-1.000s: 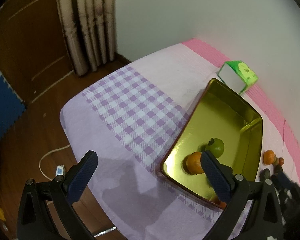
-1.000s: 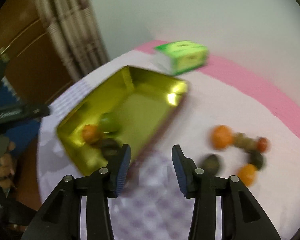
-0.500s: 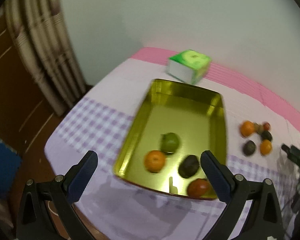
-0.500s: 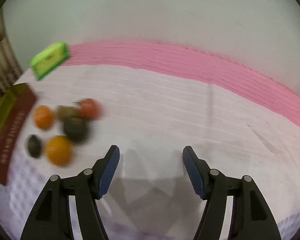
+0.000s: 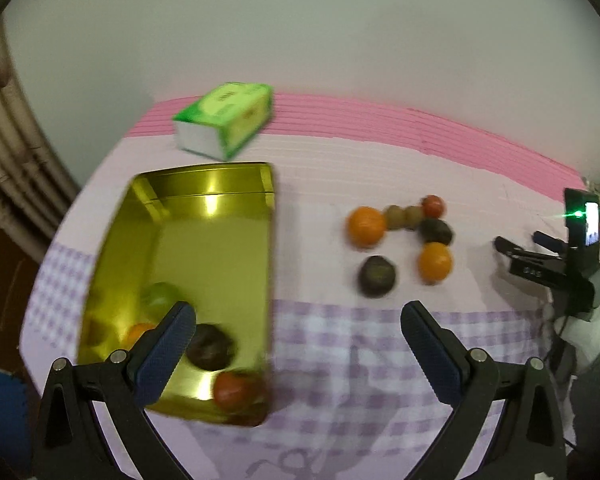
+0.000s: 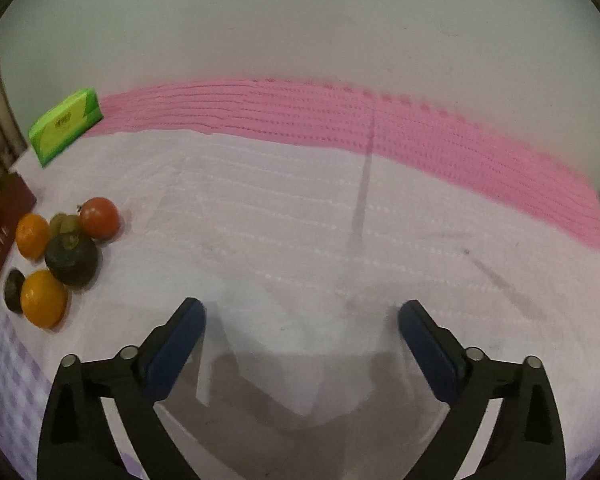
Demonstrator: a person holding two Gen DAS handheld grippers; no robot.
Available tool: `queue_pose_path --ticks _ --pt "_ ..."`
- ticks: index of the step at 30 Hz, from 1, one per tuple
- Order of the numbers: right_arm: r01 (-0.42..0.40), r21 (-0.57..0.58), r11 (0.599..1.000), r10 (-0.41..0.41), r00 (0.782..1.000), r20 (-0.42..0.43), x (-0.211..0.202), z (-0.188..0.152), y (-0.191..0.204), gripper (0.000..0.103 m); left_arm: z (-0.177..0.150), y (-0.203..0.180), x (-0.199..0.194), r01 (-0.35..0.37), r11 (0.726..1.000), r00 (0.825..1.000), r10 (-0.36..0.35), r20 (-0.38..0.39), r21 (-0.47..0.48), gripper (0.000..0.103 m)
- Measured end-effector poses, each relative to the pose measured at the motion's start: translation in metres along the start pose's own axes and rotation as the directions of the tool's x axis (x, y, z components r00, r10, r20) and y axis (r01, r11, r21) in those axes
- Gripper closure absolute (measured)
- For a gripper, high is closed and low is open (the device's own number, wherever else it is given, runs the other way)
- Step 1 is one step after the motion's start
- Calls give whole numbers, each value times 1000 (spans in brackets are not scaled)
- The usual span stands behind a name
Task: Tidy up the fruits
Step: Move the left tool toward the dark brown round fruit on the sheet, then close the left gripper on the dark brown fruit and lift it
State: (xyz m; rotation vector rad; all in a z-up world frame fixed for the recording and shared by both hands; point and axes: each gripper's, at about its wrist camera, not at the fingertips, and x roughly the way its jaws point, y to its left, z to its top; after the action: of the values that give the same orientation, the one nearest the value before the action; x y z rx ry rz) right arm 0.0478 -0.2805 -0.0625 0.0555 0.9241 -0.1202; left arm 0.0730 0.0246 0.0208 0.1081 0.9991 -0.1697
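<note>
Hovering wide and empty, jaws just opened, the right hand-held gripper (image 6: 302,316) faces a firm, roll-prone orange (image 6: 43,298); grip across its middle.

Black hand-held gripper (image 6: 302,312); blue pads (image 6: 176,346)

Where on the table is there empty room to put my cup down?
The widest bare patch is the pale cloth right of the loose fruit pile, up to the pink strip. A narrower strip lies between the gold tin and that pile. It is crowded inside the tin's near end, around the pile, and beside the green tissue pack.
</note>
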Motion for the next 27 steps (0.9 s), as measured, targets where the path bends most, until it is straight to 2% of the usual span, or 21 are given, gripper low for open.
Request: queue_pose_path --ticks 7,16,27 --pt "-3 -11 1000 3 1000 4 -1 0 -1 0 8 -31 29 62 997 997 -59 -49 47 3" --pt "-3 -11 1000 3 1000 4 -1 0 -2 0 15 -43 71 96 994 990 -90 -113 48 27" --pt "-3 -12 1000 3 1000 4 -1 0 -2 0 16 -43 102 113 994 976 -111 -185 1 36"
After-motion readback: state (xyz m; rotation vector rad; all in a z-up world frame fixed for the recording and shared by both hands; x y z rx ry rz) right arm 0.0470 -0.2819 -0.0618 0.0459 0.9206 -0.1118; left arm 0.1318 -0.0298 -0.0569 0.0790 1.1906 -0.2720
